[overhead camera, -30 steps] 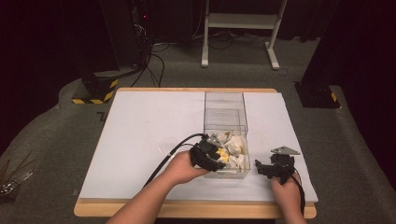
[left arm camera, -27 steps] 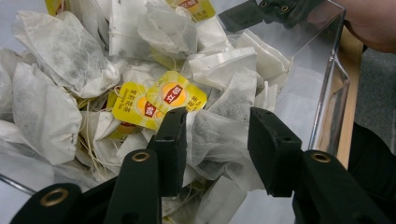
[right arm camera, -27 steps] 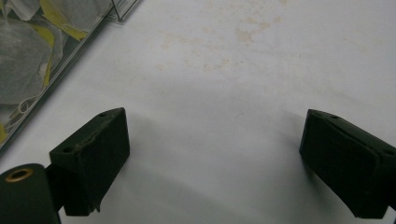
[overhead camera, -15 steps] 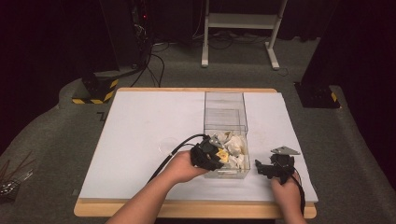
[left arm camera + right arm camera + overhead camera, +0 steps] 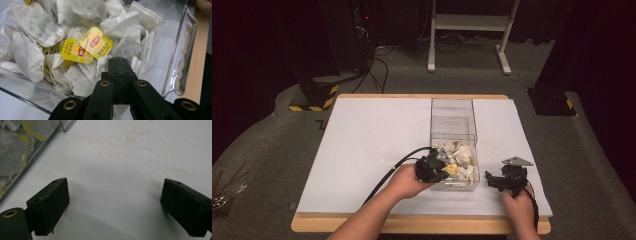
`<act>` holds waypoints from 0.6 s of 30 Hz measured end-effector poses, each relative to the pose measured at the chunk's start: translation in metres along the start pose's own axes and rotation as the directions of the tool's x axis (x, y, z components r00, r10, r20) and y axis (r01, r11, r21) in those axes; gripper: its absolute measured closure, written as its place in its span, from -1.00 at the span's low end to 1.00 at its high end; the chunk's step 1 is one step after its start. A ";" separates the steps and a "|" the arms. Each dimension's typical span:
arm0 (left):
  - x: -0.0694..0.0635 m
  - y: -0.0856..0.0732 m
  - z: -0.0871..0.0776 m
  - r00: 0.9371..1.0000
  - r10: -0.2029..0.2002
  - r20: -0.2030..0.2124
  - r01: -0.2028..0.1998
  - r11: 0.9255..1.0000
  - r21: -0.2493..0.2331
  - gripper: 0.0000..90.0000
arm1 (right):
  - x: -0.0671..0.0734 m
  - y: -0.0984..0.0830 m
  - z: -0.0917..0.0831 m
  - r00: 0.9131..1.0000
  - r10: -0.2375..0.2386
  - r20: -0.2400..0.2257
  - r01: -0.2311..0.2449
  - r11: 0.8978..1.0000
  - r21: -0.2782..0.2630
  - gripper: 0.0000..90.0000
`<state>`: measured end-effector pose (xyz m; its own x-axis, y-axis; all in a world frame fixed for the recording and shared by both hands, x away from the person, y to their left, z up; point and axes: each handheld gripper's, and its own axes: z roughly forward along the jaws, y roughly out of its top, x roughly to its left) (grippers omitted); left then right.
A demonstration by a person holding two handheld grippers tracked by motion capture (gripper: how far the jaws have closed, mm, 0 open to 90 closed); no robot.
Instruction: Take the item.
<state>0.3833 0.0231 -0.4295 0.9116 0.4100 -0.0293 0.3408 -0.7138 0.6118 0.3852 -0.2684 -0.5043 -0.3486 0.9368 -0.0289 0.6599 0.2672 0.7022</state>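
Nearest us, our right claw [image 5: 498, 181] rests spread on the bare white worktop [image 5: 372, 140], just beside the clear plastic bin [image 5: 452, 107]. Our left claw [image 5: 119, 65] has just been closing inside the bin's near end, pressed together among the heaped tea bags [image 5: 30, 55]; whether it pinches one is hidden. Yellow tags [image 5: 96, 43] lie just beyond.

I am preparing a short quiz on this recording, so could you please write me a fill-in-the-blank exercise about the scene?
1. The tea bags lie in a clear ____ box.
2. The jaws of the left gripper are ____ over the tea bags.
3. The paper tags on the tea bags are ____ in colour.
4. The right gripper hovers over the white table with its jaws ____.

Missing words: plastic; shut; yellow; open
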 end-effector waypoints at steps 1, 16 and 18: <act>-0.001 0.000 -0.001 1.000 0.002 -0.005 -0.002 1.000 -0.008 1.00 | 0.000 0.000 0.000 1.000 0.000 0.000 0.000 1.000 0.000 -0.82; -0.004 -0.009 -0.013 0.999 -0.013 -0.038 0.007 0.989 -0.150 1.00 | 0.000 0.000 0.000 1.000 0.000 0.000 0.000 1.000 0.000 -0.82; -0.004 -0.011 -0.014 0.999 -0.014 -0.045 0.006 0.986 -0.164 1.00 | 0.000 0.000 0.000 1.000 0.001 0.000 -0.001 1.000 0.001 -0.82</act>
<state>0.3726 0.0370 -0.4249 0.8955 0.4450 -0.0022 0.3041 -0.6083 0.7331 0.3852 -0.2683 -0.5043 -0.3483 0.9369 -0.0283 0.6605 0.2667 0.7018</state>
